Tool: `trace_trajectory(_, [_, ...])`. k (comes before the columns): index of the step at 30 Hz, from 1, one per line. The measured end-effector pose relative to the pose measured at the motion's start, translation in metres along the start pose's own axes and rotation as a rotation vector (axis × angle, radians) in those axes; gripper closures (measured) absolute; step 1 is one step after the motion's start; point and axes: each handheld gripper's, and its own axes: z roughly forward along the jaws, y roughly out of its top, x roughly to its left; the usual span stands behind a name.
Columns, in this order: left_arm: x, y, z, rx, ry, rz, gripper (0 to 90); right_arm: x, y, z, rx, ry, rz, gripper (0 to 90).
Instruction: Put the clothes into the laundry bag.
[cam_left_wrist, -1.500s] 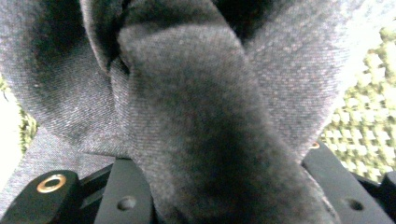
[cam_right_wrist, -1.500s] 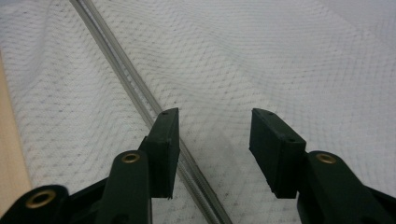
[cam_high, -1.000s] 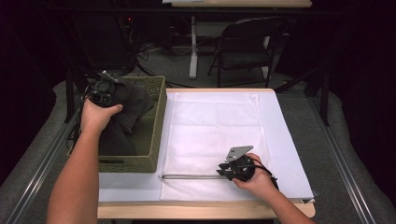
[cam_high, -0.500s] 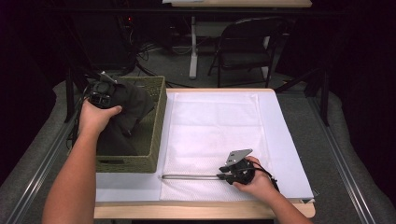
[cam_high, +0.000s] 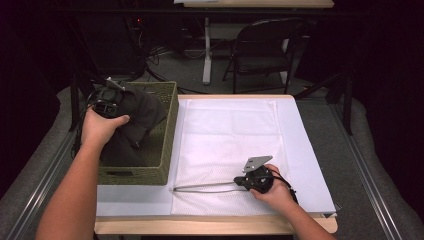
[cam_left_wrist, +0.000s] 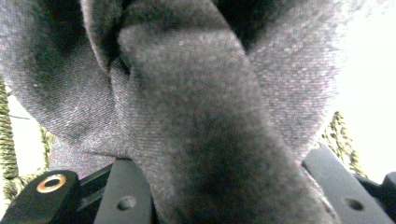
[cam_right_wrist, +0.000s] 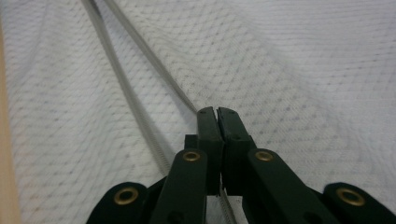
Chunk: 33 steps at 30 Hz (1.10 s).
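The right gripper (cam_high: 240, 181) has slid slightly nearer the counter's (cam_high: 310, 150) front edge — jaws clamped on the mesh bag's (cam_high: 230, 135) zipper edge; the left gripper (cam_high: 111, 95) grips dark cloth (cam_high: 142, 112) above the basket (cam_high: 167, 130).

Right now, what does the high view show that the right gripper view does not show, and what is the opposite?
High view: the left gripper lifts a dark grey garment above the green woven basket, with a chair behind the table.

Right gripper view: the jaws are pressed together on the open zipper edge, and the mesh weave is clear.

Both: the white mesh bag and the right gripper.
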Motion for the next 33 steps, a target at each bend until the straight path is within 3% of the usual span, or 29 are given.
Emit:
trace_trajectory(3, [0.000, -0.001, -0.002, 0.002, -0.006, 0.001, 59.5, -0.005, 0.001, 0.002, -0.004, -0.008, 0.026, 88.5])
trace_trajectory(7, [-0.001, -0.002, -0.004, 0.003, -0.008, 0.005, 59.5, -0.007, 0.000, 0.006, 0.005, -0.020, 0.017, 86.7])
trace_trajectory(13, [-0.003, -0.004, -0.006, 0.000, -0.012, 0.007, 59.5, -0.006, -0.003, 0.004, 0.002, -0.052, 0.002, 74.3])
trace_trajectory(16, [-0.003, -0.004, -0.007, 0.003, -0.016, 0.010, 59.5, -0.005, -0.005, 0.002, 0.011, -0.058, -0.012, 67.4])
trace_trajectory(19, [-0.004, -0.005, -0.008, -0.001, -0.020, 0.010, 59.5, -0.007, -0.008, 0.000, 0.003, -0.045, 0.005, 64.5])
trace_trajectory(21, [-0.004, -0.006, -0.009, 0.000, -0.020, 0.013, 59.5, -0.008, -0.010, 0.000, -0.004, -0.036, 0.005, 65.6])
trace_trajectory(28, [-0.005, -0.006, -0.013, 0.009, -0.036, 0.020, 59.7, -0.009, -0.008, 0.001, 0.001, -0.030, -0.002, 83.3])
trace_trajectory(33, [-0.007, -0.006, -0.016, 0.008, -0.042, 0.034, 59.7, -0.010, -0.007, 0.002, -0.004, -0.028, 0.031, 88.3])
